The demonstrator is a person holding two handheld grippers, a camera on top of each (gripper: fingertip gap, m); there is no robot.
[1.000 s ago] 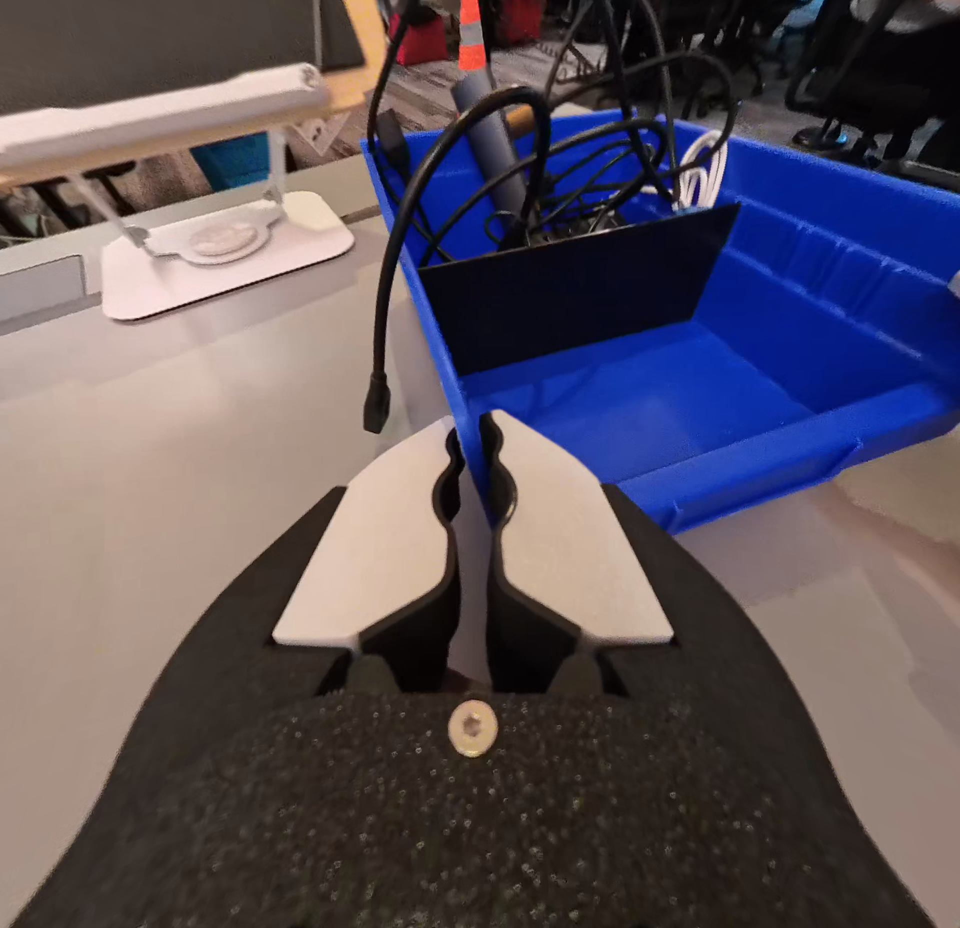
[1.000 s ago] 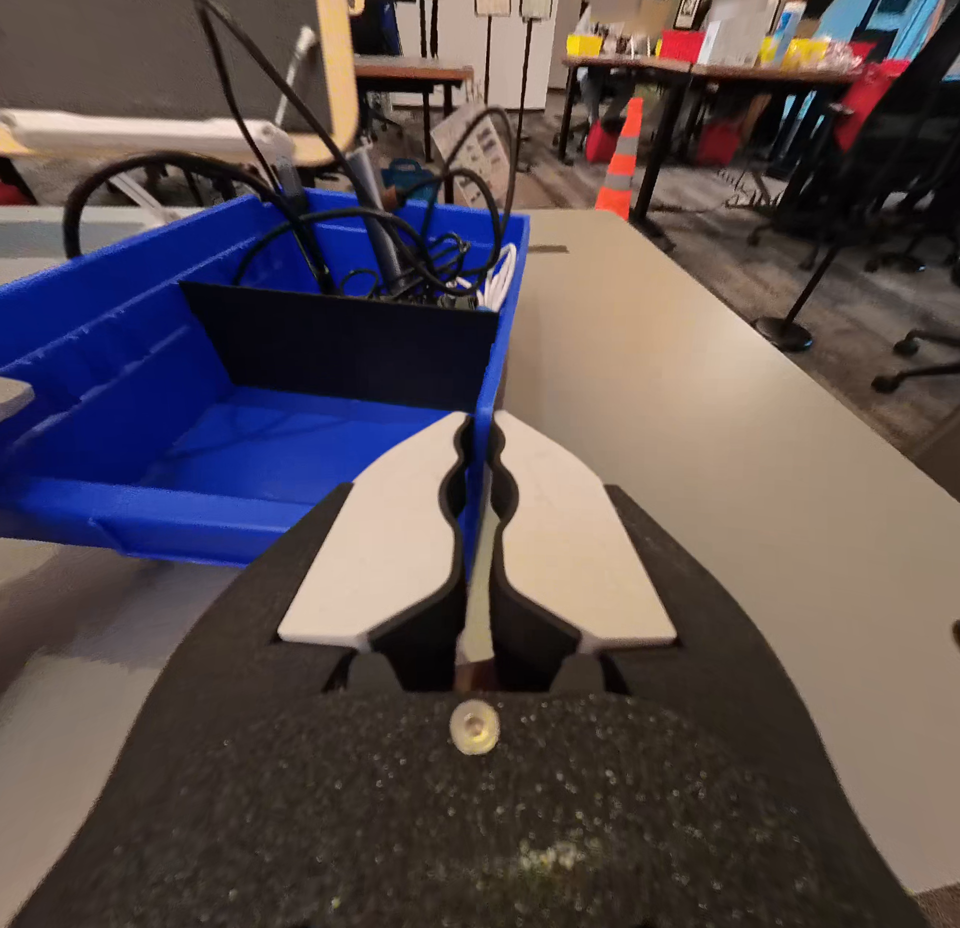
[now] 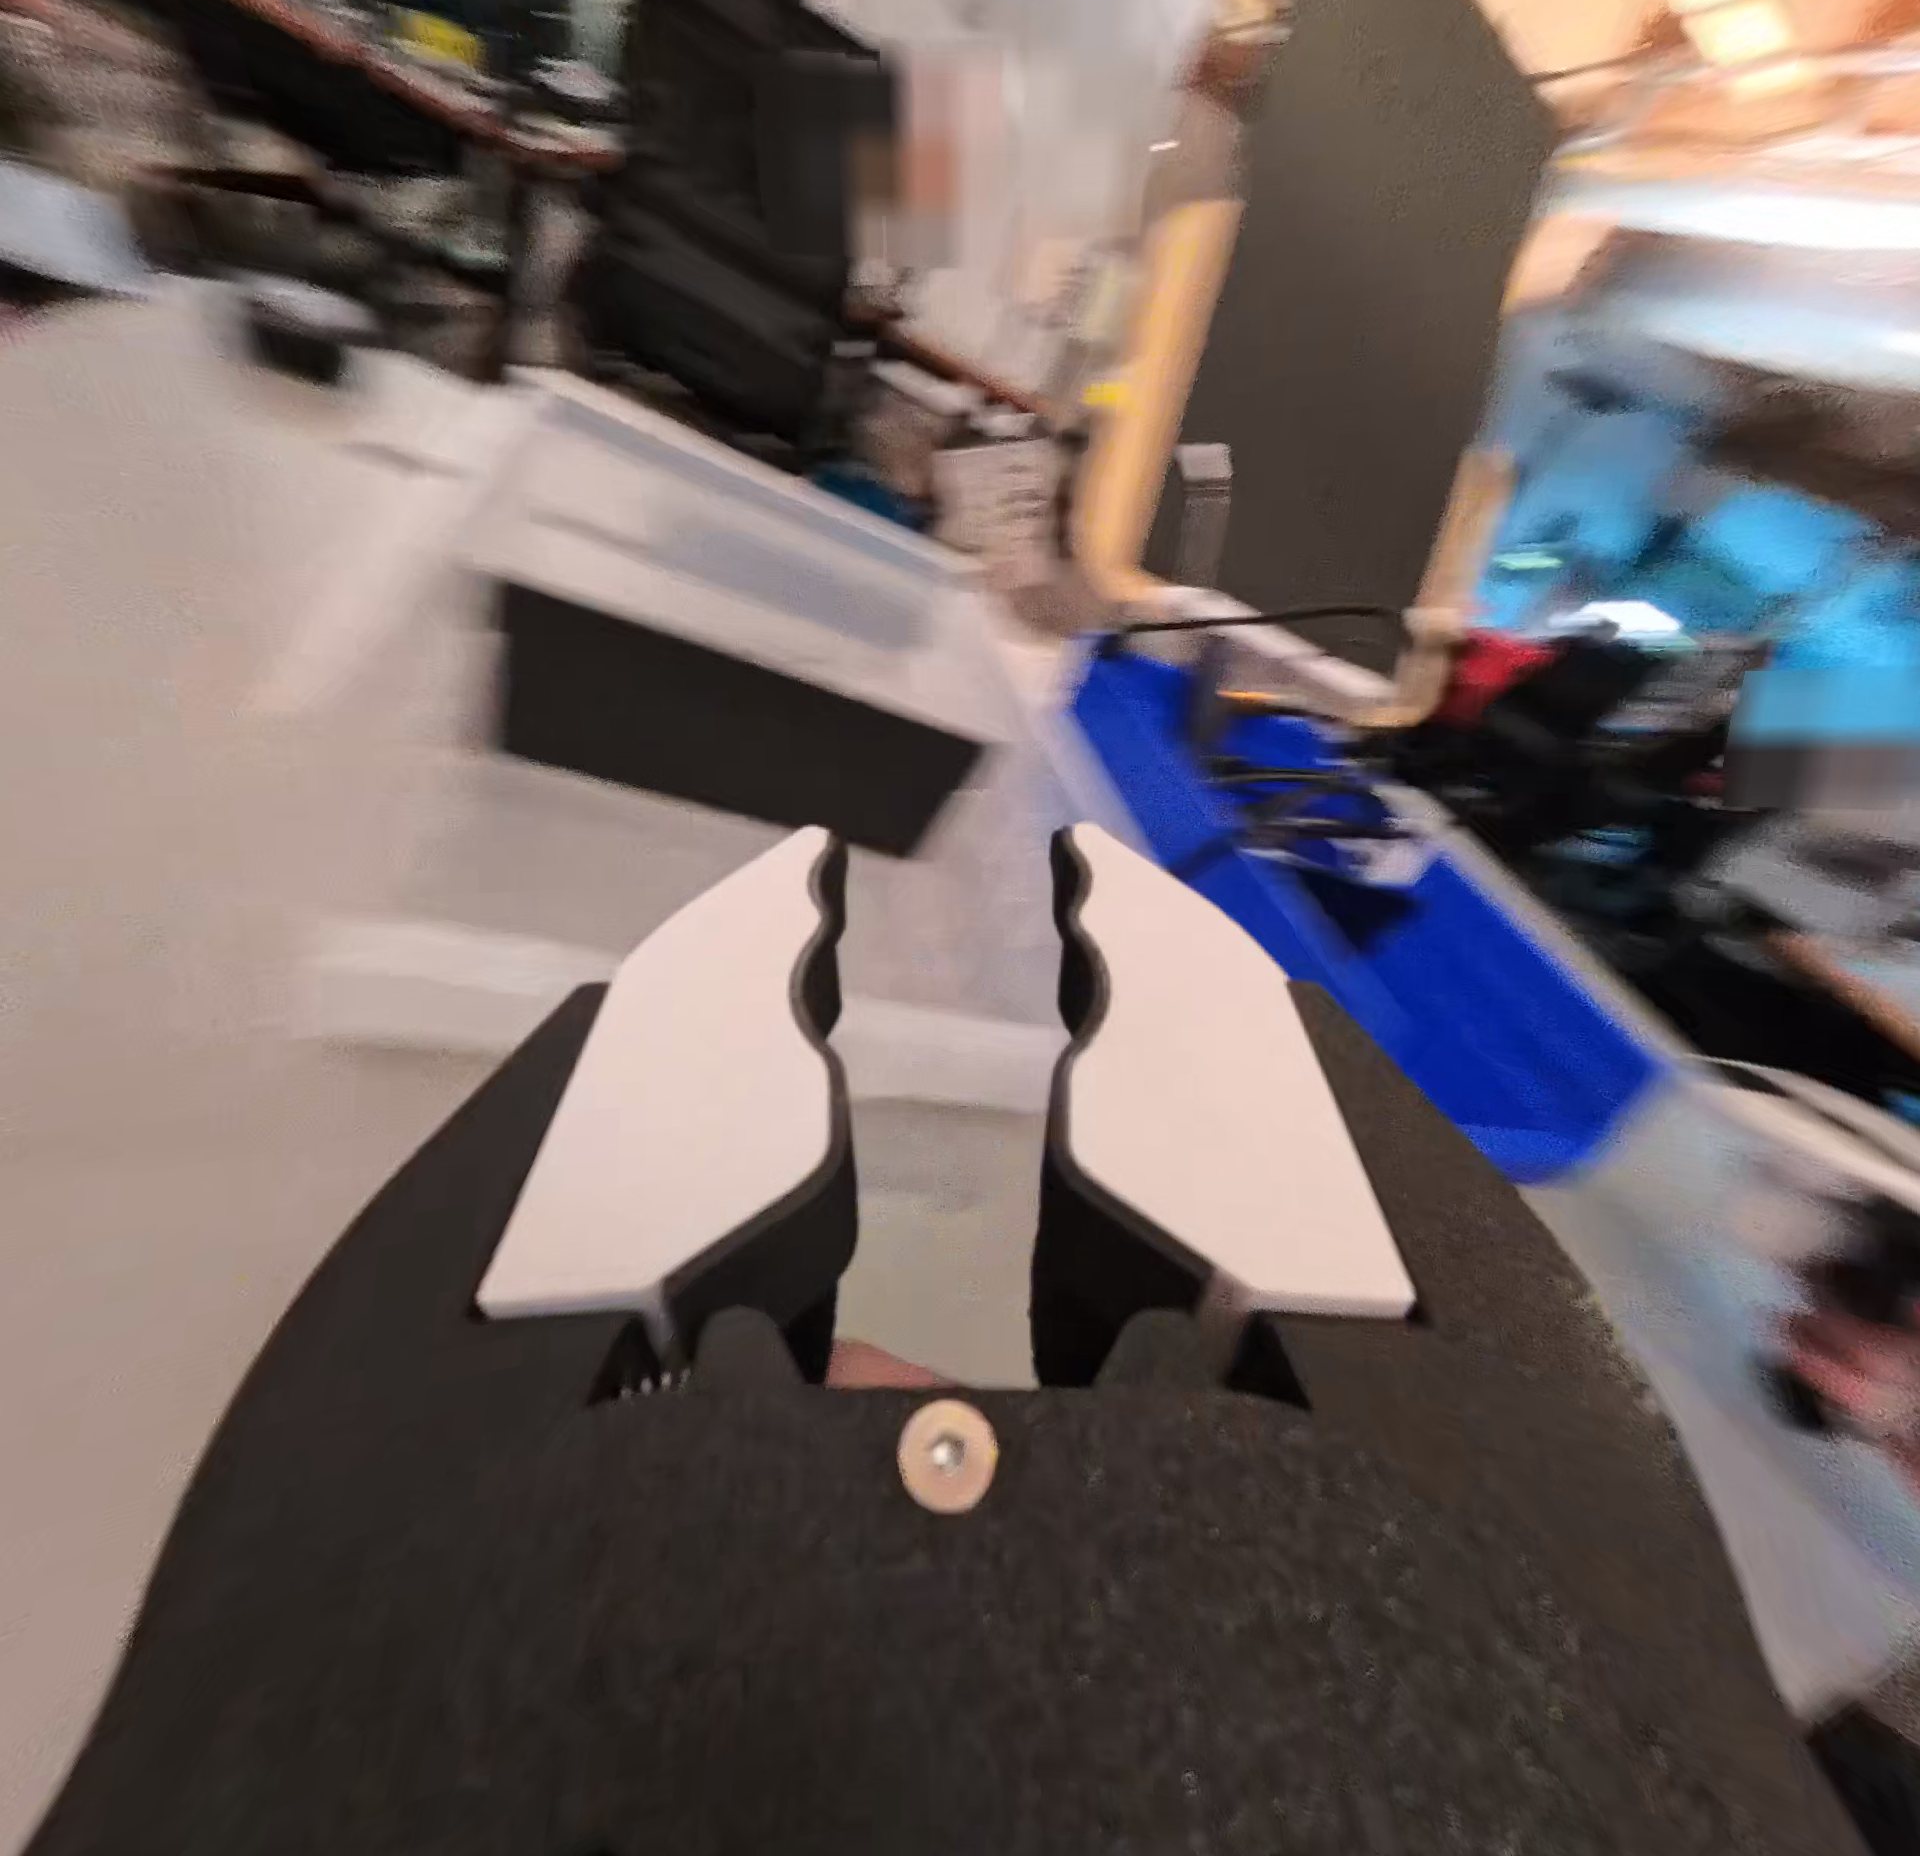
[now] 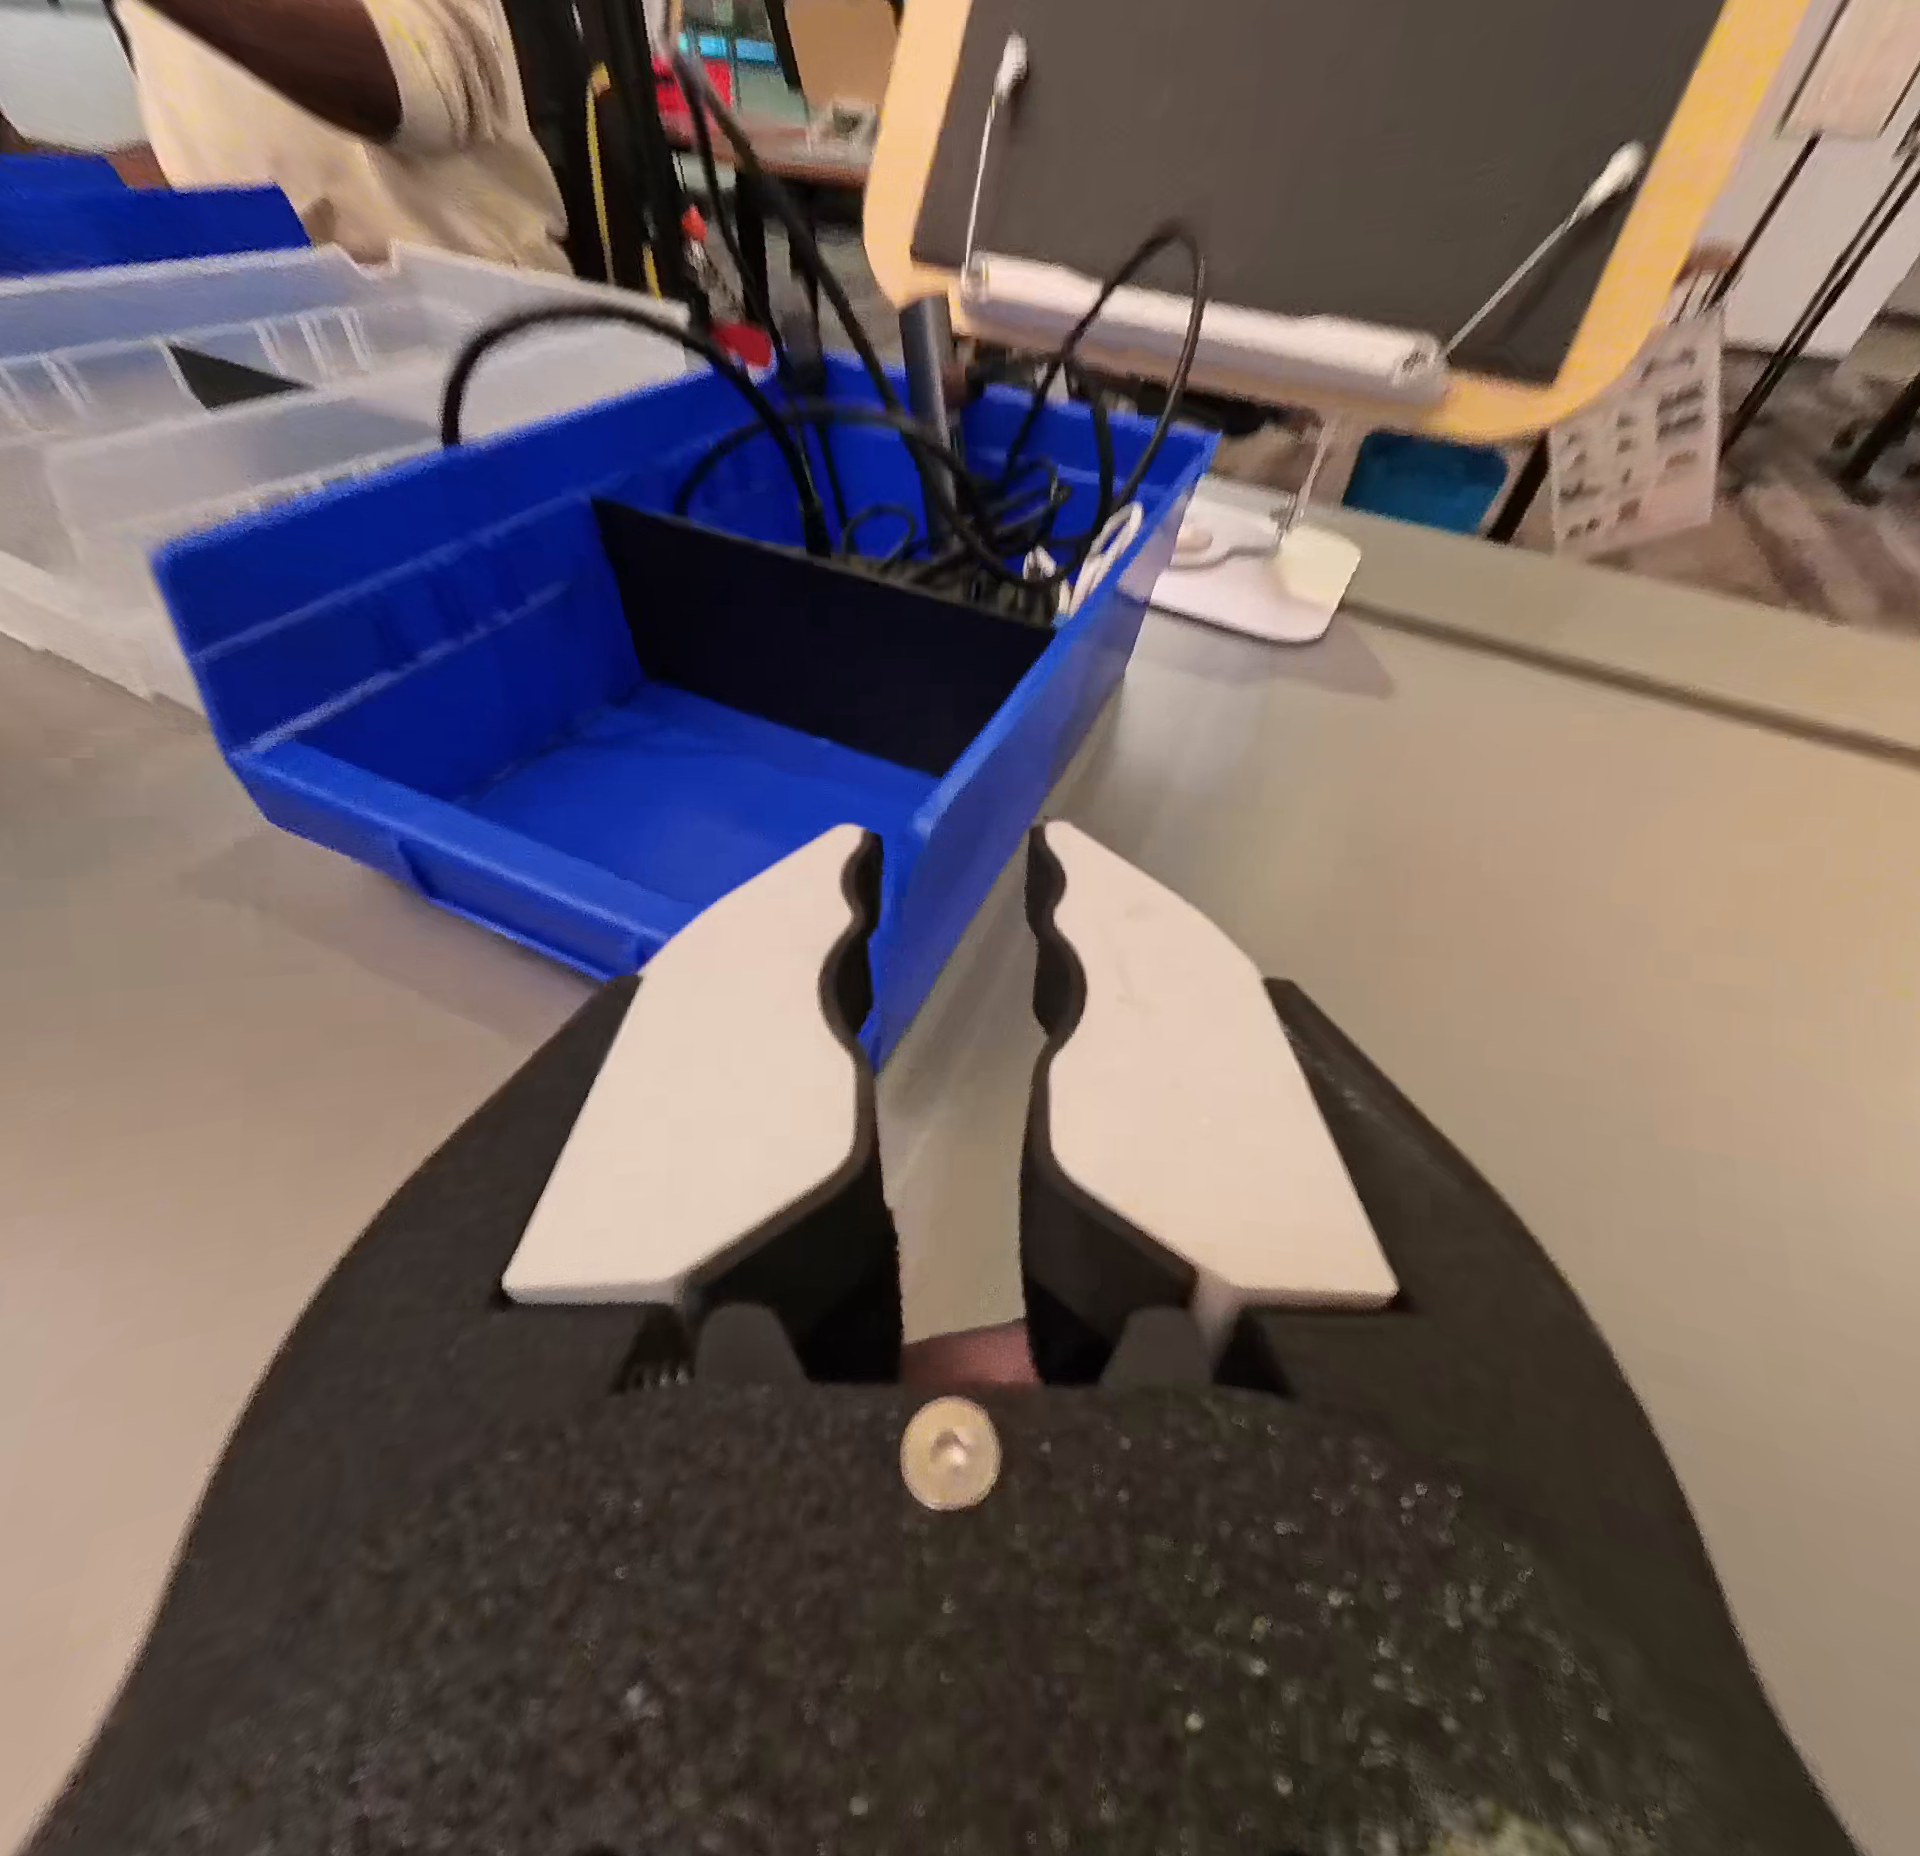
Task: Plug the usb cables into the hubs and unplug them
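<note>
Just beside the blue bin (image 4: pixel 436 601), clear organizer (image 4: pixel 156 404); tangled cables (image 4: pixel 914 476) behind its divider (image 4: pixel 821 653).

Grey tabletop (image 4: pixel 1507 923) — smooth, matte. Resting directly on it: a blue bin (image 4: pixel 343 559), a black divider splitting it in two; clear plastic trays (image 4: pixel 156 414) touching the bin's far-left side; a white stand base (image 4: pixel 1257 591) just beyond the bin's right far corner.

The blue bin (image 4: pixel 436 601) looks like smooth, slightly glossy plastic; the black cables (image 4: pixel 935 476) in it look rubbery and matt. The right claw (image 4: pixel 954 850) has smooth pale plates on grainy black foam; the grey table (image 4: pixel 1507 871) is matt
</note>
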